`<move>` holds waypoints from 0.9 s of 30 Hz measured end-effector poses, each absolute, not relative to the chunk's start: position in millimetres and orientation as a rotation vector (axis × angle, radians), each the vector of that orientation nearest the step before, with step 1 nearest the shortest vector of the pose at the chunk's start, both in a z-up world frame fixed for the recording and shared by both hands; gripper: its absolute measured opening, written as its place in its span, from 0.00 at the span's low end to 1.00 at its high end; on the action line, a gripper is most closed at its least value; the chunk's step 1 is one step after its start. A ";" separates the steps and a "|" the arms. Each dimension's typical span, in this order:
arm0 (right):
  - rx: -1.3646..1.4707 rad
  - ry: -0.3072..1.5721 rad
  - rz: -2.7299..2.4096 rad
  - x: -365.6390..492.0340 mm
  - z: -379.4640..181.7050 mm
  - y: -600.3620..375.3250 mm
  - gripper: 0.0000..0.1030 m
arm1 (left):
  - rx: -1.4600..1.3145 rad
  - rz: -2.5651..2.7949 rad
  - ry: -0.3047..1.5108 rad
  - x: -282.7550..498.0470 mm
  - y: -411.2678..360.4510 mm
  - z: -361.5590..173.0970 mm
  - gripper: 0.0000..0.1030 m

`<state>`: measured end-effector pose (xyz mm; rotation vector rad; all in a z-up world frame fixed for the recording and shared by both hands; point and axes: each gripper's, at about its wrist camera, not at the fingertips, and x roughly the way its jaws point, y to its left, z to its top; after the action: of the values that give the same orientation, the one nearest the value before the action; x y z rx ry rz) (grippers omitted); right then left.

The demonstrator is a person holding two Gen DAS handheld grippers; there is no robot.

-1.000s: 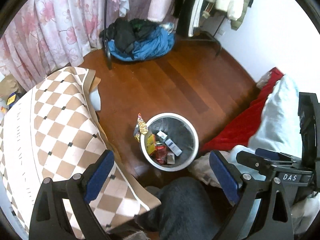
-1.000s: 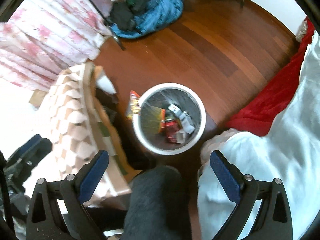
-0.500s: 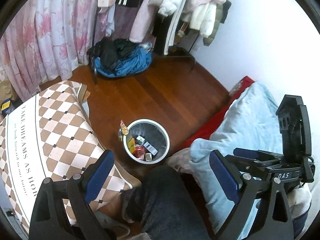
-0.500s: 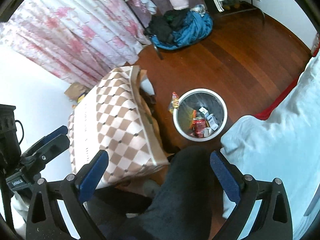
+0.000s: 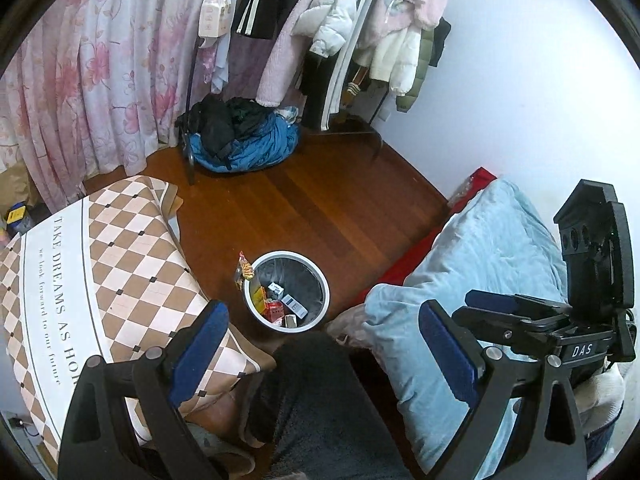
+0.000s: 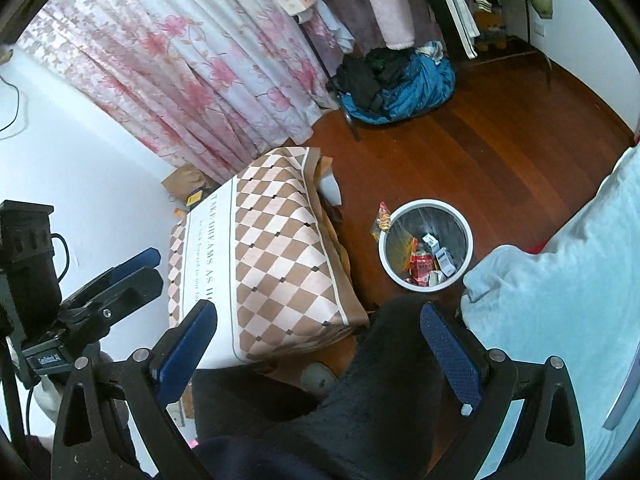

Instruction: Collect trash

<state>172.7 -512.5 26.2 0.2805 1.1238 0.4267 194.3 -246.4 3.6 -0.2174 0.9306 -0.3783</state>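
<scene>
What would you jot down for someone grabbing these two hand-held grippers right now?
Left gripper: open, holding nothing. Right gripper: open, holding nothing.
The white bin stands on the wooden floor, between the checked cloth and the light blue bedding.
Done: boxes, a red can and wrappers lie in the bin.
Left: an orange snack wrapper sits at the bin's outer rim; it probably needs dropping inside.

left tool point(image 5: 320, 348) | right tool point(image 6: 318, 344) | both risen farther above trash bin point(image 5: 325, 280) since earlier
</scene>
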 end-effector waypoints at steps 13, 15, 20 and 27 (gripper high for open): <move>0.258 1.127 0.421 171.6 32.1 -506.0 1.00 | -0.225 -0.360 0.947 192.2 -244.5 0.1 1.00; 0.258 1.130 0.424 172.3 31.1 -505.9 1.00 | -0.224 -0.355 0.948 193.4 -245.4 -0.3 1.00; 0.251 1.133 0.422 174.1 29.5 -505.5 1.00 | -0.226 -0.357 0.956 194.3 -246.0 -1.5 1.00; 0.244 1.141 0.423 176.3 27.6 -506.0 1.00 | -0.226 -0.355 0.956 195.8 -247.6 -2.6 1.00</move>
<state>176.3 -506.0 27.6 0.2436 1.1406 0.4230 195.8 -247.6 -2.6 -0.2260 0.9559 -0.3546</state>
